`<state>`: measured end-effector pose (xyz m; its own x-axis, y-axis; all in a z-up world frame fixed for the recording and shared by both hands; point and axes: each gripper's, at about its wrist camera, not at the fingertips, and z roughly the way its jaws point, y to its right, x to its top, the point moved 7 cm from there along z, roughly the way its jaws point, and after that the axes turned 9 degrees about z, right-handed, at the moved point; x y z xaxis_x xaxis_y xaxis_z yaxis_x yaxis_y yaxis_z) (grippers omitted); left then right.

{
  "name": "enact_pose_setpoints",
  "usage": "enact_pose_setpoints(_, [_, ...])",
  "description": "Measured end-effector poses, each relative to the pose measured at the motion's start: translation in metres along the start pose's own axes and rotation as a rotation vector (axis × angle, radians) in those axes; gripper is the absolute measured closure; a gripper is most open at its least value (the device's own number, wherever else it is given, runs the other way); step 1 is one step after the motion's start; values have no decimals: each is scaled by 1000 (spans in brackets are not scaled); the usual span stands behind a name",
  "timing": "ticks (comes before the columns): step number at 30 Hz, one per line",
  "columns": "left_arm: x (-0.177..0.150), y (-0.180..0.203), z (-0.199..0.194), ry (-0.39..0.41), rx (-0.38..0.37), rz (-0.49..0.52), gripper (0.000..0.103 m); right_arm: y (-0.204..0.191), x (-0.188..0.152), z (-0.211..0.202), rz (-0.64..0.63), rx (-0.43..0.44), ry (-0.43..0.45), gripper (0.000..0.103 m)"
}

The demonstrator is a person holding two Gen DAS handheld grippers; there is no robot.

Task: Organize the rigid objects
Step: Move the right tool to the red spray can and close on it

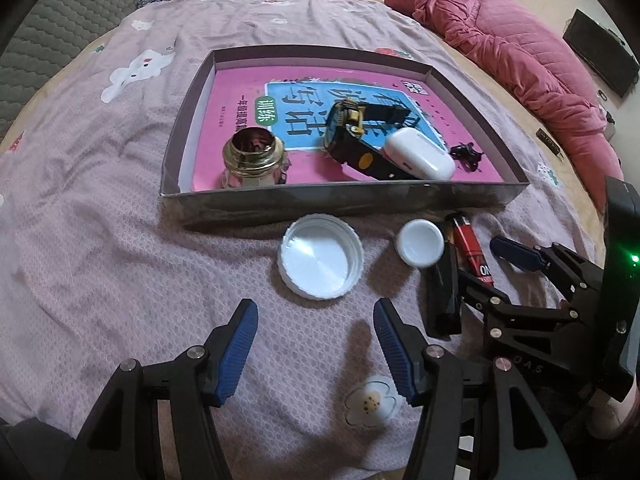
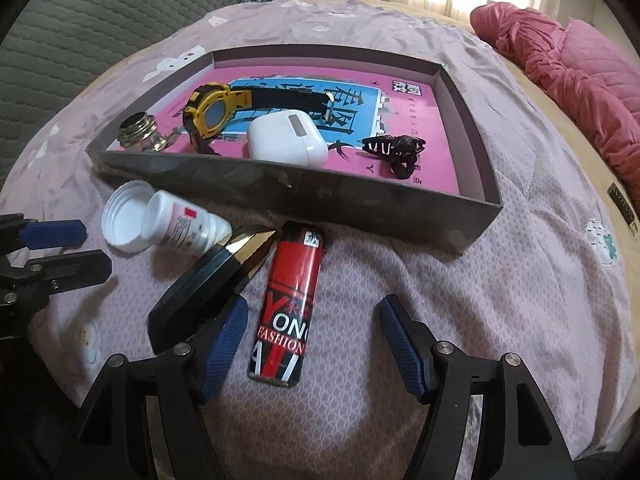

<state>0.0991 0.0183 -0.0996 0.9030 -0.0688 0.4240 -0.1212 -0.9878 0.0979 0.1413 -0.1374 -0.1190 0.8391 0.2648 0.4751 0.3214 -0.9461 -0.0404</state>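
Right wrist view shows my right gripper (image 2: 312, 340) wide open and holding nothing, its blue pads either side of the red lighter (image 2: 290, 300) lying on the bedsheet (image 2: 440, 272), not pressing it. My left gripper (image 1: 316, 344) also stands open and empty, just short of the white lid (image 1: 322, 257). Beside the lighter lies a black and gold object (image 2: 208, 284) that I cannot identify. The grey box (image 2: 320, 196) hides the lower part of the things inside it.

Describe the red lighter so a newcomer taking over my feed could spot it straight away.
Find the shallow grey box on the lilac bedspread; four items lie outside its near wall. The red lighter is the rightmost, lying flat between the open right gripper fingers. It alone is red, with white lettering, beside a black, gold-tipped case.
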Motion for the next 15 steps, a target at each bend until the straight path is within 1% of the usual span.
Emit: enact_pose_setpoints(15, [4,-5,15,4,11,-10,43,1,6,7,3,-13,16,33])
